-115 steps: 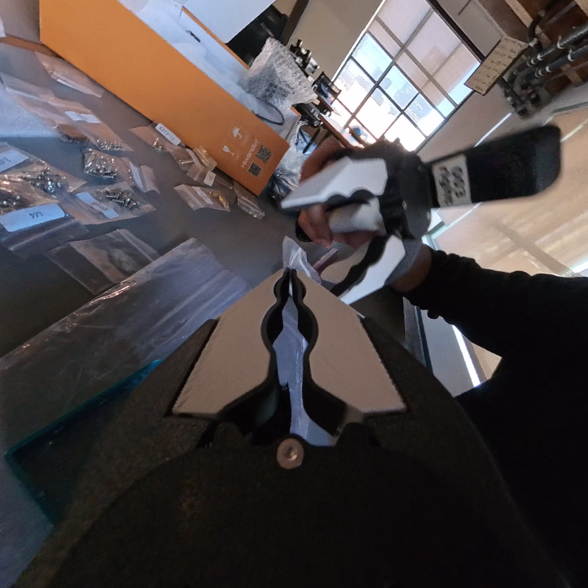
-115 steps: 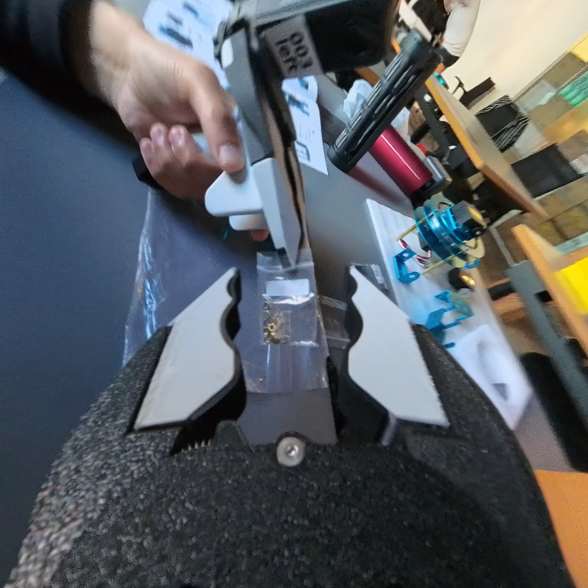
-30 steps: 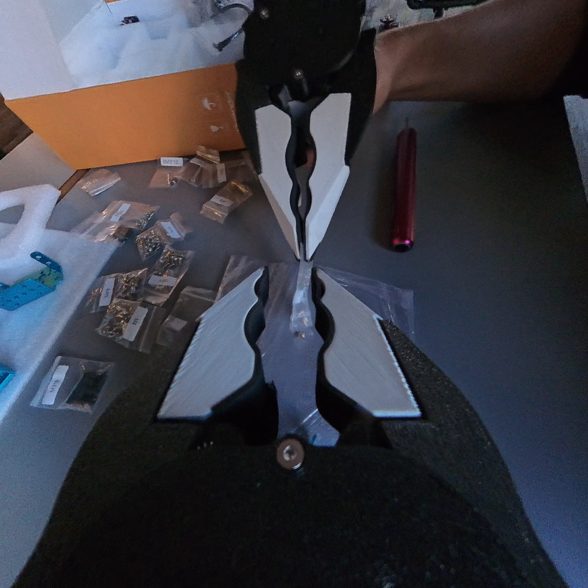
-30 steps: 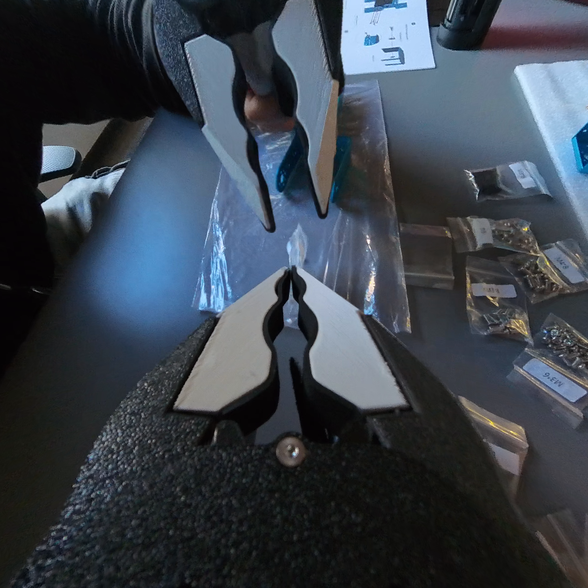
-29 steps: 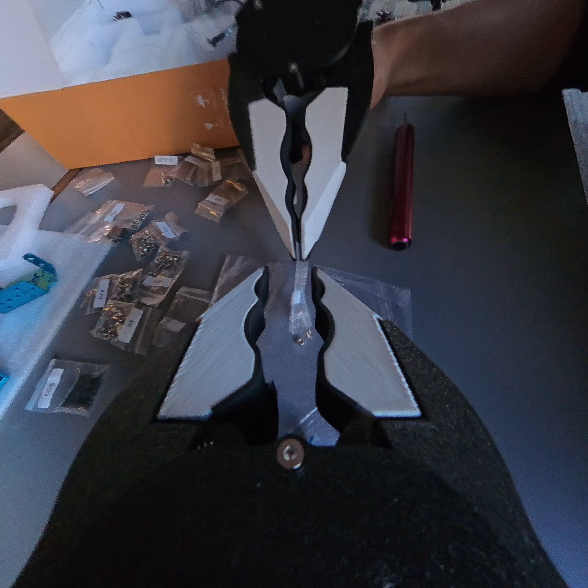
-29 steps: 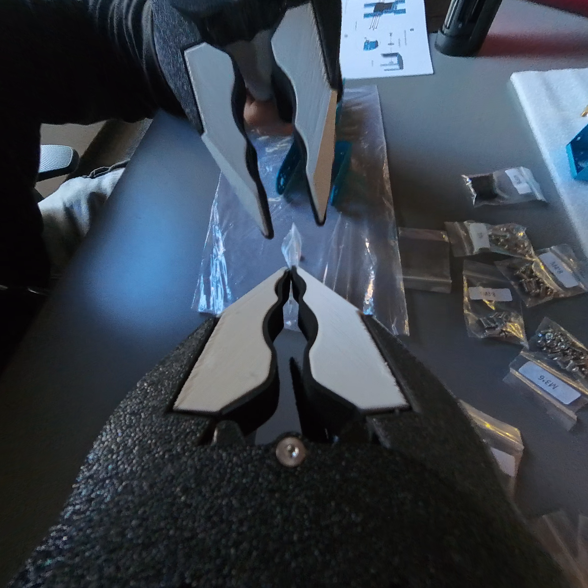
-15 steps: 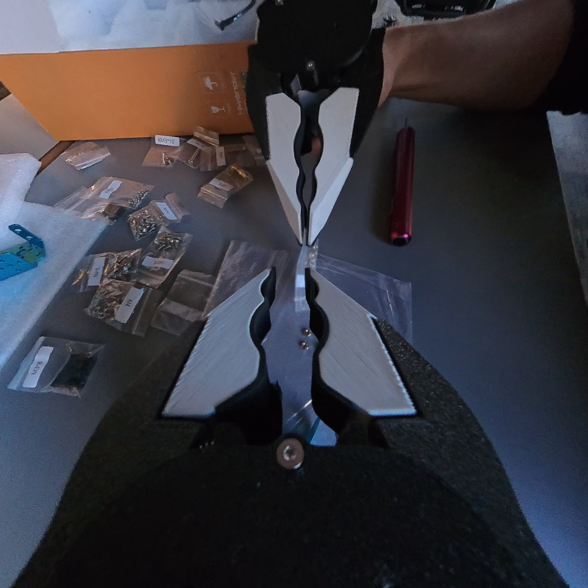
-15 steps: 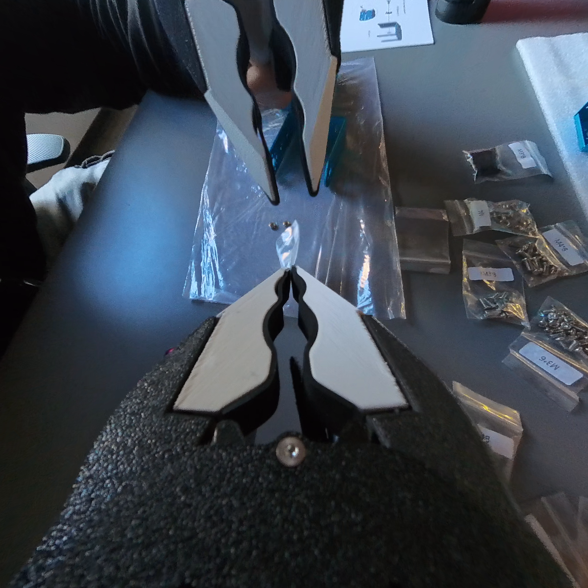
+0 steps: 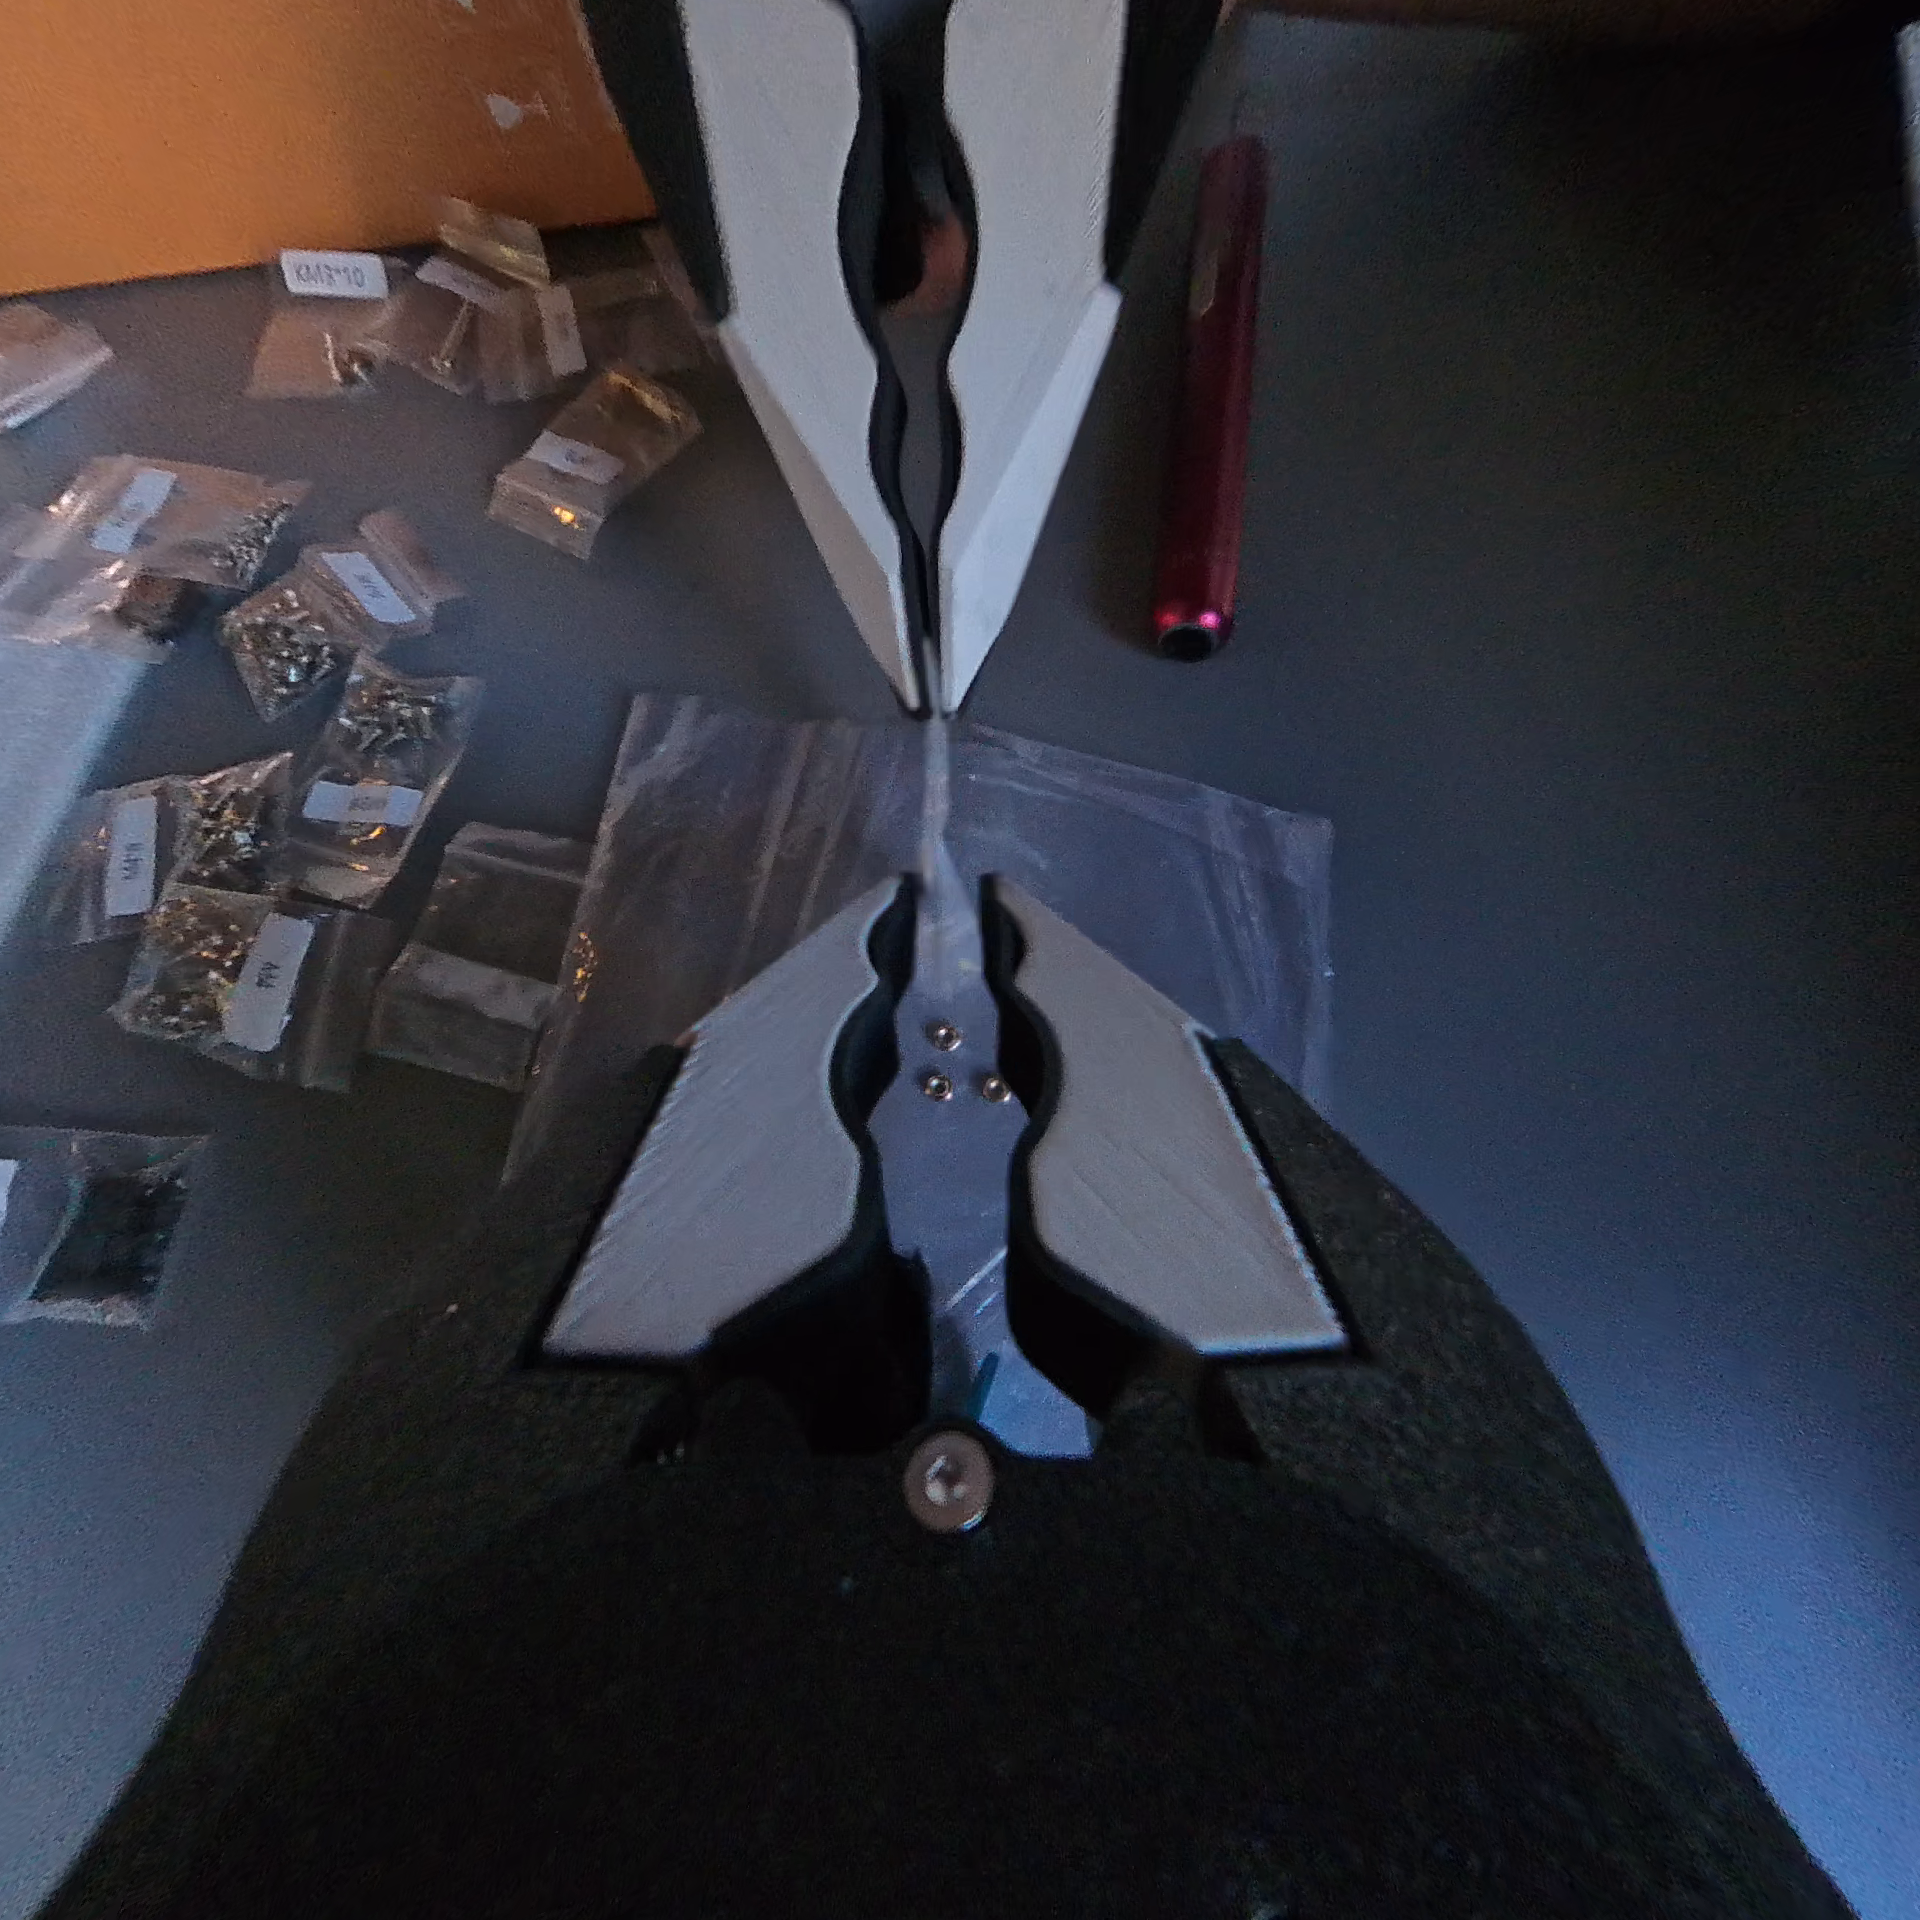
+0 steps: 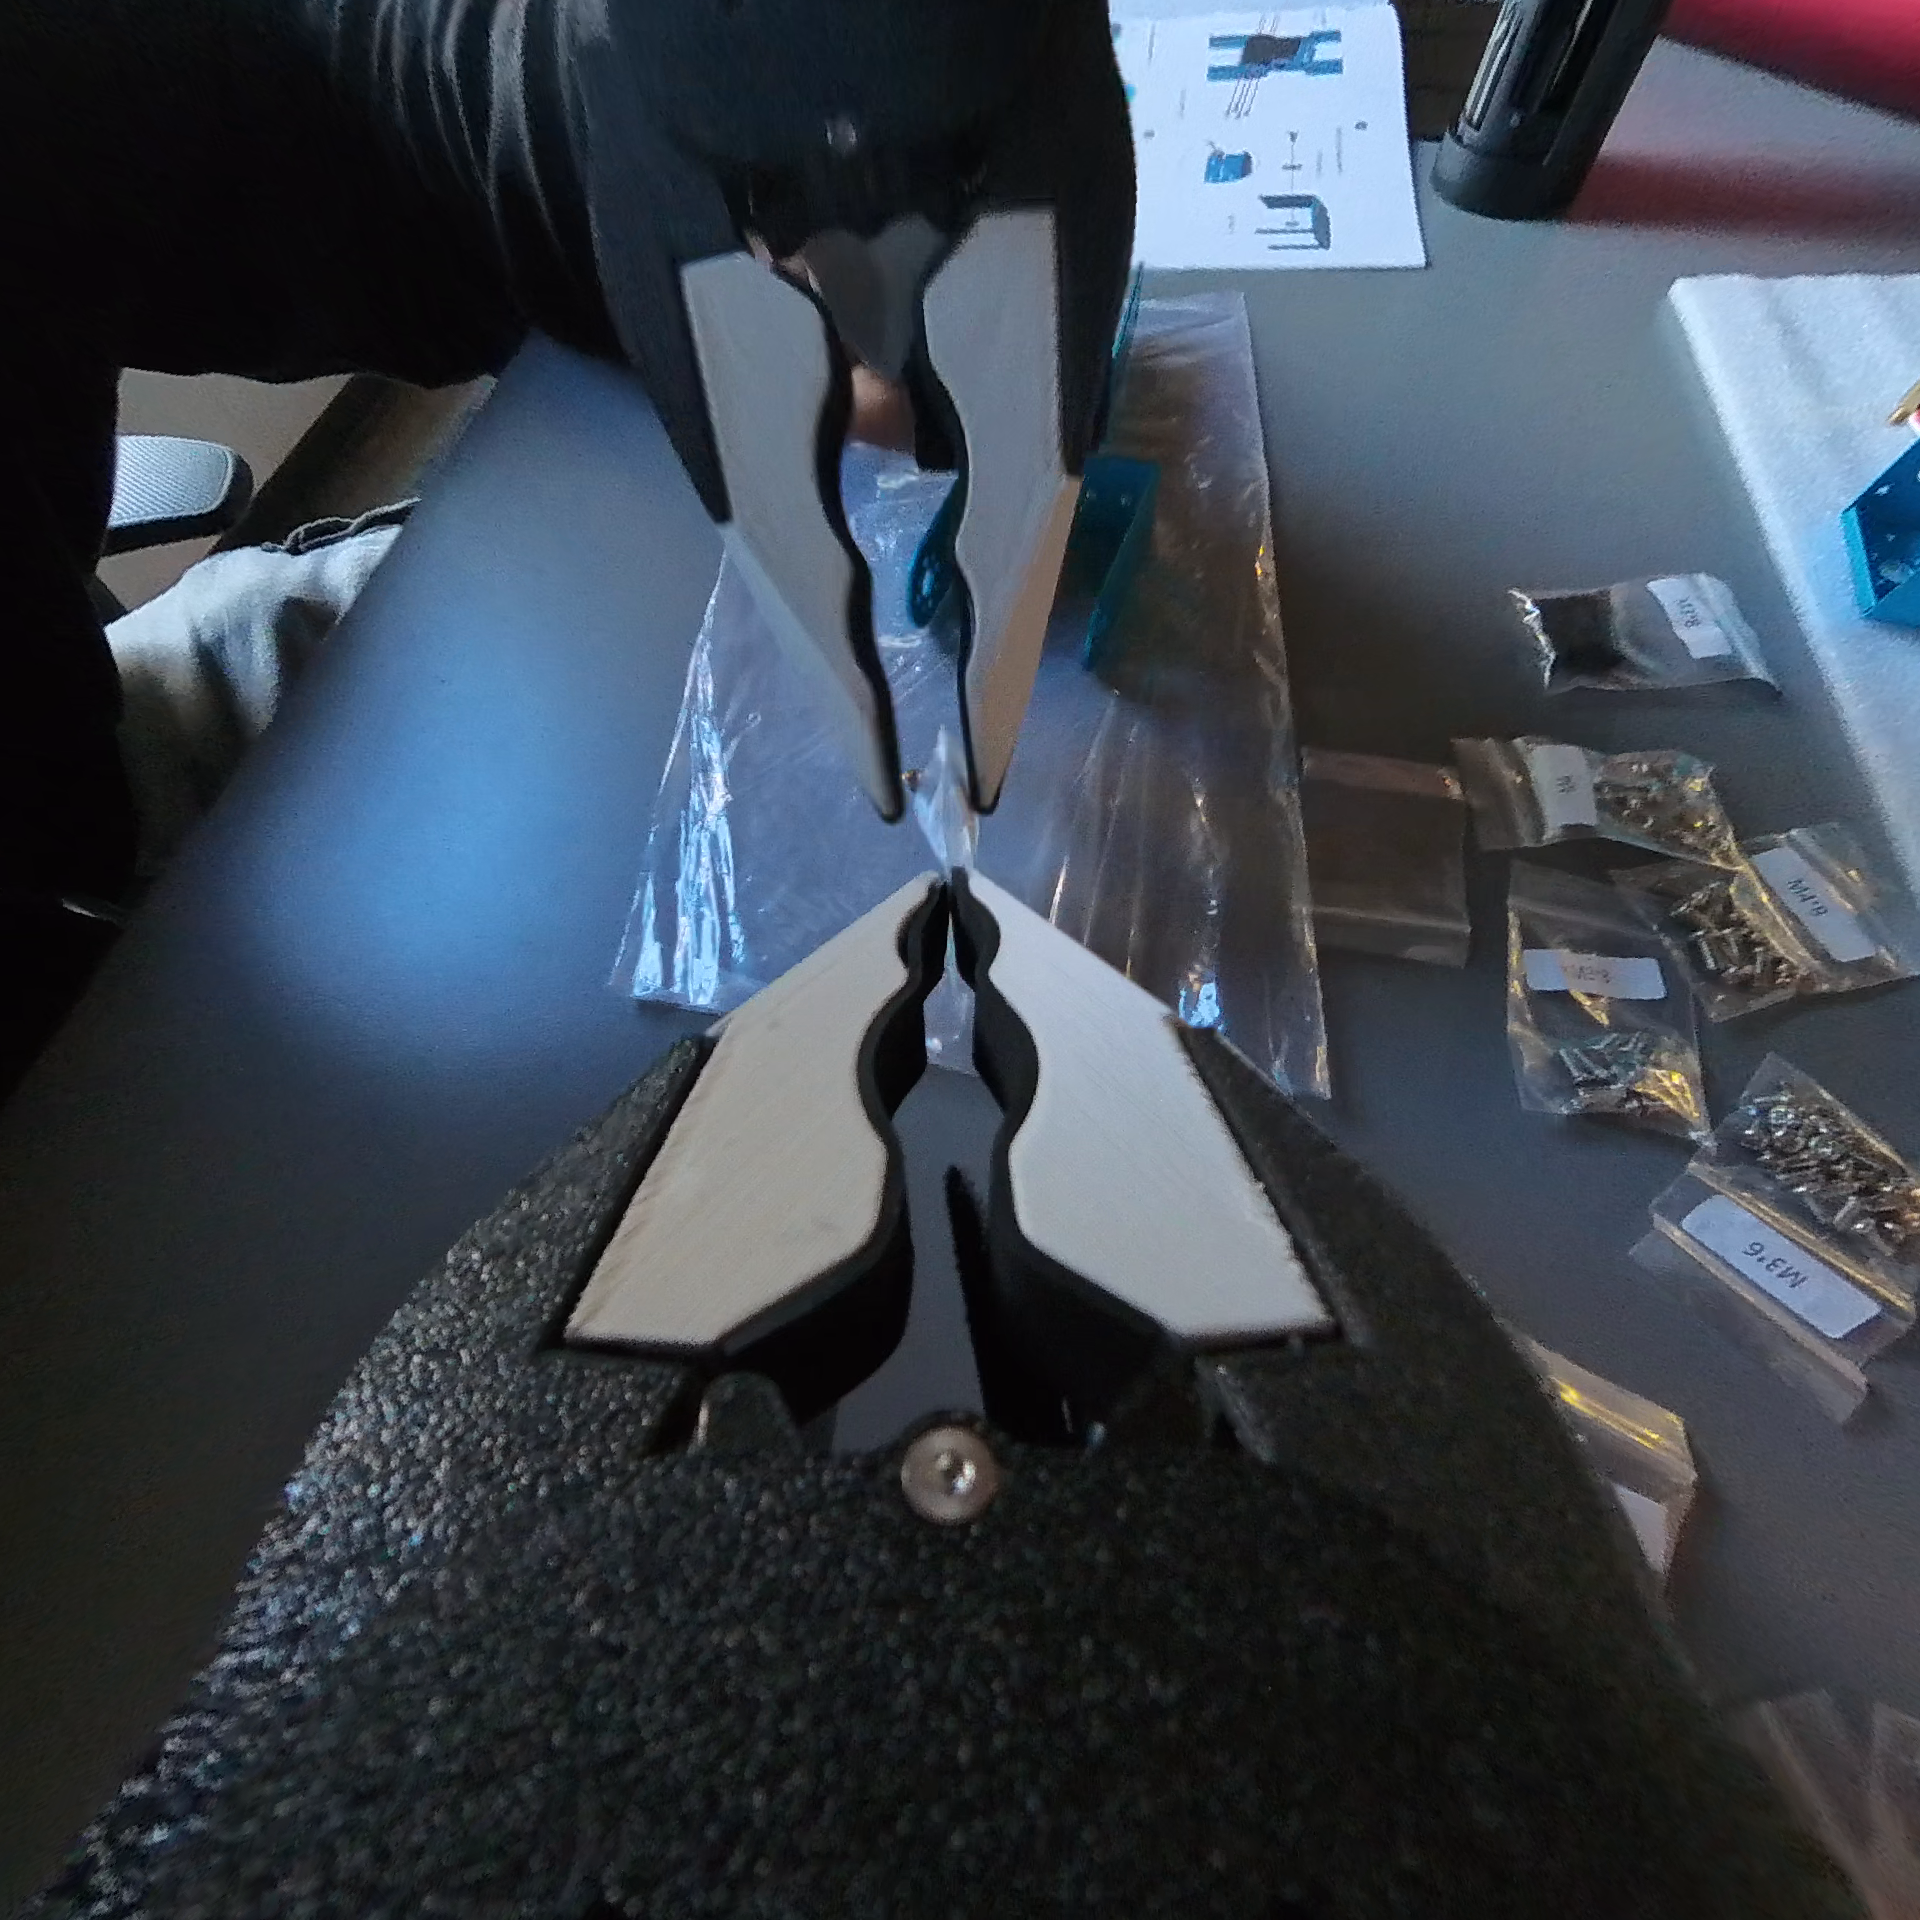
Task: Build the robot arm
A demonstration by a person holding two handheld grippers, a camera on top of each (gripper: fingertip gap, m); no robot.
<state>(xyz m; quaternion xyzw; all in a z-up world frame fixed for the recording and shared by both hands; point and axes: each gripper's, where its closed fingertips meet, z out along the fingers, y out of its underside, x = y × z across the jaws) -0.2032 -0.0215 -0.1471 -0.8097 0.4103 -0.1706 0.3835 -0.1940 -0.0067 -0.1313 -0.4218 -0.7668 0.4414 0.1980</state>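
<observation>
Right gripper [image 10: 951, 883] pinched tight on one corner of a small clear bag [image 10: 948, 800]; left gripper [image 9: 945, 883] jaws narrowly apart, straddling the bag's free end, not gripping. Bag hangs edge-on in the air between the two tips, long axis running tip to tip, above a large clear bag [image 9: 1143, 831] on the dark table [image 9: 1558, 727]. Three small nuts [image 9: 940, 1060] lie loose on that bag. Risk: more spill out and roll off. Farther left, screw packets [image 9: 312, 727]; far right, red tube [image 9: 1205, 395].
</observation>
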